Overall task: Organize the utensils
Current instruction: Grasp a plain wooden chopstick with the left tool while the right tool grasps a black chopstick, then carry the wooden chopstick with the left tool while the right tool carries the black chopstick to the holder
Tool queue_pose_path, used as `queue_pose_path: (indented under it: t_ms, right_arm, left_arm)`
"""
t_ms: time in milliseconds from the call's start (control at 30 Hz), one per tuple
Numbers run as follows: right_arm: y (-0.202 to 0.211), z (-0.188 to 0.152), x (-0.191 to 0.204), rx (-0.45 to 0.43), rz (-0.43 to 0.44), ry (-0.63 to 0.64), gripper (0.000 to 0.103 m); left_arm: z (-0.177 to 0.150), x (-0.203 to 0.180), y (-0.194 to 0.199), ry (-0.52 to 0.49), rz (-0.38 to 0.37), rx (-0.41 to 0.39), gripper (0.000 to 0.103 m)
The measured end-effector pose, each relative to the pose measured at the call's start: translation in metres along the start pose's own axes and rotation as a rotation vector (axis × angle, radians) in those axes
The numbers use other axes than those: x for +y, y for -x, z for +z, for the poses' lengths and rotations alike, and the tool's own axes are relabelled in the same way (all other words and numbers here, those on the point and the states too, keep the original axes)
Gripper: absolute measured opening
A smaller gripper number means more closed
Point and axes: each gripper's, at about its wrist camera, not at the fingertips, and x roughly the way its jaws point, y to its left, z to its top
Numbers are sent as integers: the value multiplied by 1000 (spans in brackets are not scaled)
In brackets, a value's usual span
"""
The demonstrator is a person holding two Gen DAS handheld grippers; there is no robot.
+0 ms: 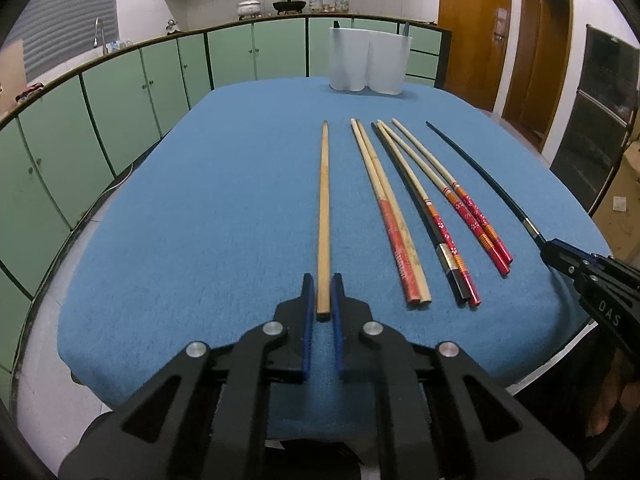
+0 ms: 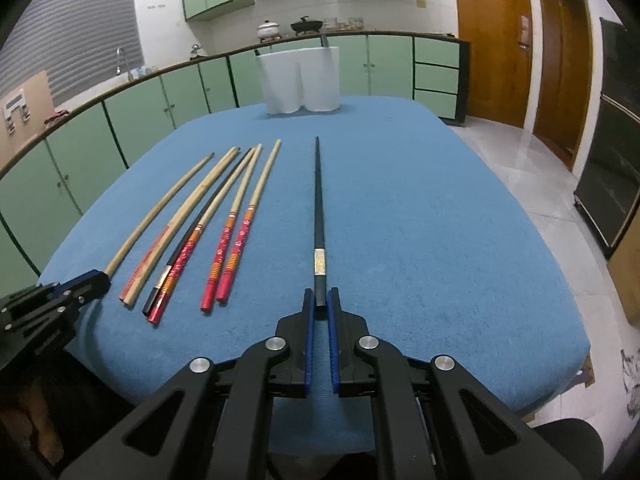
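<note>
At the far edge of the blue-covered worktop (image 1: 200, 208) stands a white two-lobed utensil holder (image 1: 369, 60); two dark tips poke above its rim, one at each end, but what they belong to cannot be told. The left claw (image 1: 323, 292) is clenched on the butt of a plain wooden chopstick (image 1: 324, 208) near the near edge, the stick lying flat and pointing toward the holder. The right claw (image 2: 321, 304) is clenched on the butt of a black chopstick (image 2: 318, 200) with a pale band, also flat and pointing at the holder. Between the two held sticks lie six more: a tan pair with red printed ends (image 1: 390, 216), a black one beside a red-flowered one (image 1: 428, 216), and a red-flowered pair (image 1: 460, 196). Bare blue cloth spreads toward the left edge in the left wrist view and toward the right edge in the right wrist view.
</note>
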Motion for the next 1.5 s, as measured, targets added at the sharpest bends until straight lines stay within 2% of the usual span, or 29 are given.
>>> queue_pose_path:
  t_ms: [67, 133, 233, 267, 300, 433, 667, 867, 1033, 1267, 1500]
  right_arm:
    - [0, -1, -2, 0, 0, -1, 8]
    - [1, -2, -1, -3, -3, 9, 8]
    - [-1, -2, 0, -9, -5, 31, 8]
    - [-1, -2, 0, -9, -3, 35, 7]
    - [-2, -2, 0, -10, -1, 39, 7]
    - [3, 1, -3, -7, 16, 18, 6]
    - [37, 24, -3, -76, 41, -10, 6]
    - [66, 63, 2, -147, 52, 8, 6]
    - [75, 97, 9, -170, 62, 48, 6]
    - [75, 148, 18, -159, 72, 111, 6]
    - [63, 194, 28, -117, 89, 156, 6]
  left_arm:
    - [0, 1, 0, 3, 6, -2, 31]
    - [-1, 2, -1, 4, -1, 0, 31]
    - [1, 2, -2, -2, -22, -1, 24]
    - [1, 2, -2, -4, -39, 0, 11]
    - [1, 2, -2, -5, -45, 1, 7]
    - [4, 5, 3, 23, -76, -3, 7]
    - [23, 12, 27, 85, -102, -31, 6]
    - [55, 8, 55, 61, -100, -97, 7]
    - [87, 10, 74, 43, -87, -161, 7]
    - [134, 7, 90, -9, -83, -226, 6]
    - [169, 2, 83, -25, -108, -218, 6]
